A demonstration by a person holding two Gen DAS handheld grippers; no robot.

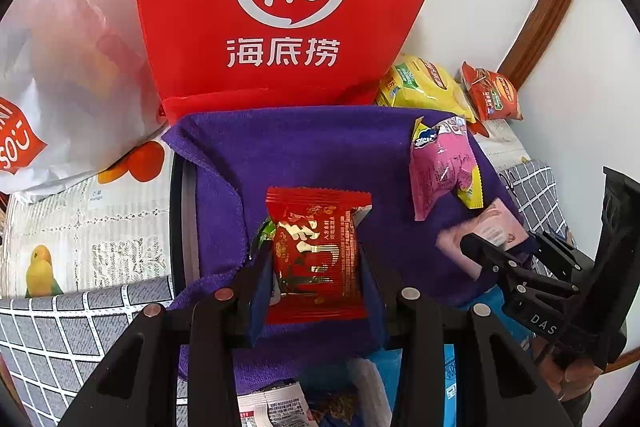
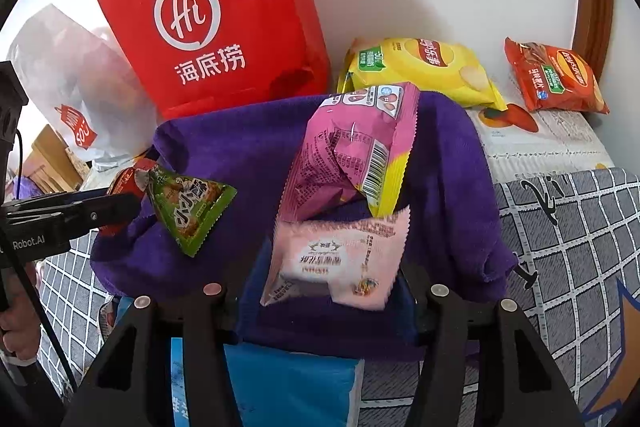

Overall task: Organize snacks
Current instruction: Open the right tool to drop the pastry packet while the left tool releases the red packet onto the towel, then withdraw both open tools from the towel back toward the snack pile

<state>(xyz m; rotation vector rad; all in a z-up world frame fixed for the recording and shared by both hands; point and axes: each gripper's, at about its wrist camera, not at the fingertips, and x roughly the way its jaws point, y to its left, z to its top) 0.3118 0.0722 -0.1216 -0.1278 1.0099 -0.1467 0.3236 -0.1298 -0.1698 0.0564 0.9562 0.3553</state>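
A: What does the left gripper have?
B: It's clamped on a red packet, squeezed between its pads above the purple towel.
A: And the right gripper?
B: A pale pink packet sits between its jaws; gripped or loose, I cannot tell. A darker pink bag lies just beyond.

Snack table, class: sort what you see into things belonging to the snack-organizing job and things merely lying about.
Job: red snack packet in left gripper; pale pink packet in right gripper; pink-yellow bag; green triangular packet; yellow crisps; orange crisps.
Lying about: red tote bag; purple towel.
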